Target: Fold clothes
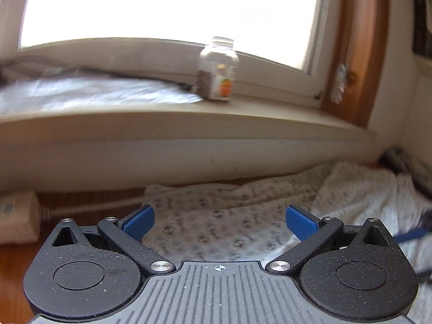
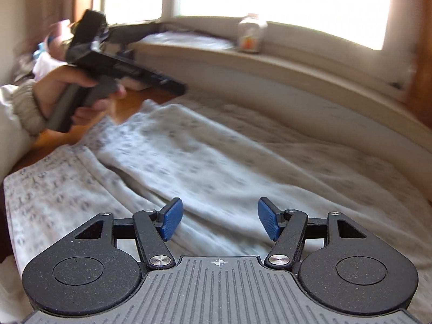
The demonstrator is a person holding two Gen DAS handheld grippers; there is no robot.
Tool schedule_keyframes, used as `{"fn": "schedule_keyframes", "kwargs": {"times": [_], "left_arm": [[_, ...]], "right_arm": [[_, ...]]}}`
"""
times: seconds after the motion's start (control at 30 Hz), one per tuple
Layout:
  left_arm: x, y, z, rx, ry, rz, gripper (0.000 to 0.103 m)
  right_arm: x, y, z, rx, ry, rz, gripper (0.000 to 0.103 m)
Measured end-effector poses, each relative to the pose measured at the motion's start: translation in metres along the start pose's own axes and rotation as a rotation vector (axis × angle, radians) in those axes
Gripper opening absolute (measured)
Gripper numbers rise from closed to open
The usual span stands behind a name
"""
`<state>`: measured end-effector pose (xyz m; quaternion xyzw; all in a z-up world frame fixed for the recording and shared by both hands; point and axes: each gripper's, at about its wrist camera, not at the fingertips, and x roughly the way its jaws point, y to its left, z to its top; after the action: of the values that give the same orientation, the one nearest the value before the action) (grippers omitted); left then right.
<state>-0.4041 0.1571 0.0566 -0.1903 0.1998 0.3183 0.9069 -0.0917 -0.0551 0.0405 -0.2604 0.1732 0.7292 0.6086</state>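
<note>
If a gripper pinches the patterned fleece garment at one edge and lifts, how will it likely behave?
The patterned fleece garment will probably droop limply, since it already lies in soft folds and wrinkles on the wooden surface. Its fuzzy pile suggests the blue pads would grip rather than slip. It looks light for its spread.

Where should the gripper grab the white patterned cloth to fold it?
Probably the raised fold ridge of the patterned cloth, coming down from above with the open right gripper. The ridge stands up from the flat fabric, so the pads can pinch either side.
</note>
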Motion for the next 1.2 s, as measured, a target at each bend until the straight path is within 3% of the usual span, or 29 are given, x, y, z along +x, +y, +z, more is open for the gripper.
{"fn": "schedule_keyframes", "kwargs": {"times": [0.07, 0.2, 0.3, 0.33, 0.4, 0.6, 0.73, 0.87, 0.97, 1.0, 1.03, 1.07, 1.13, 1.2], "left_arm": [[0.0, 0.017, -0.002, -0.082, 0.011, -0.018, 0.103], [-0.013, 0.028, 0.0, -0.086, -0.048, 0.055, 0.103], [-0.014, 0.035, 0.0, -0.122, -0.057, 0.062, 0.103], [-0.013, 0.037, 0.001, -0.13, -0.053, 0.064, 0.103], [-0.01, 0.038, 0.0, -0.128, -0.045, 0.074, 0.103], [-0.008, 0.033, -0.003, -0.101, -0.03, 0.082, 0.103], [-0.007, 0.032, -0.003, -0.098, -0.025, 0.08, 0.103], [-0.006, 0.03, -0.003, -0.084, -0.022, 0.082, 0.103], [-0.006, 0.028, -0.004, -0.073, -0.022, 0.087, 0.103], [-0.006, 0.027, -0.003, -0.069, -0.024, 0.086, 0.103], [-0.008, 0.025, -0.003, -0.063, -0.031, 0.084, 0.103], [-0.009, 0.023, -0.003, -0.057, -0.038, 0.081, 0.103], [-0.009, 0.017, -0.001, -0.052, -0.041, 0.067, 0.103], [-0.006, 0.006, 0.003, -0.05, -0.017, 0.063, 0.103]], "right_arm": [[0.011, 0.012, 0.007, -0.016, 0.009, 0.045, 0.062], [0.027, 0.032, 0.019, -0.041, 0.03, 0.099, 0.055], [0.034, 0.039, 0.026, -0.041, 0.036, 0.116, 0.037], [0.036, 0.038, 0.028, -0.033, 0.032, 0.128, 0.022], [0.035, 0.033, 0.032, -0.018, 0.014, 0.127, 0.004], [0.006, -0.018, 0.043, 0.077, -0.074, 0.013, 0.003], [-0.032, -0.077, 0.041, 0.1, -0.089, -0.179, 0.003], [-0.083, -0.154, 0.026, 0.159, -0.067, -0.452, 0.003], [-0.132, -0.204, 0.017, 0.226, -0.091, -0.777, 0.006], [-0.148, -0.22, 0.014, 0.26, -0.107, -0.895, 0.016], [-0.16, -0.233, 0.011, 0.288, -0.086, -0.955, 0.034], [-0.169, -0.241, 0.007, 0.301, -0.075, -0.954, 0.04], [-0.184, -0.247, -0.007, 0.332, -0.106, -0.901, 0.043], [-0.183, -0.246, -0.021, 0.374, -0.091, -0.816, 0.049]]}}
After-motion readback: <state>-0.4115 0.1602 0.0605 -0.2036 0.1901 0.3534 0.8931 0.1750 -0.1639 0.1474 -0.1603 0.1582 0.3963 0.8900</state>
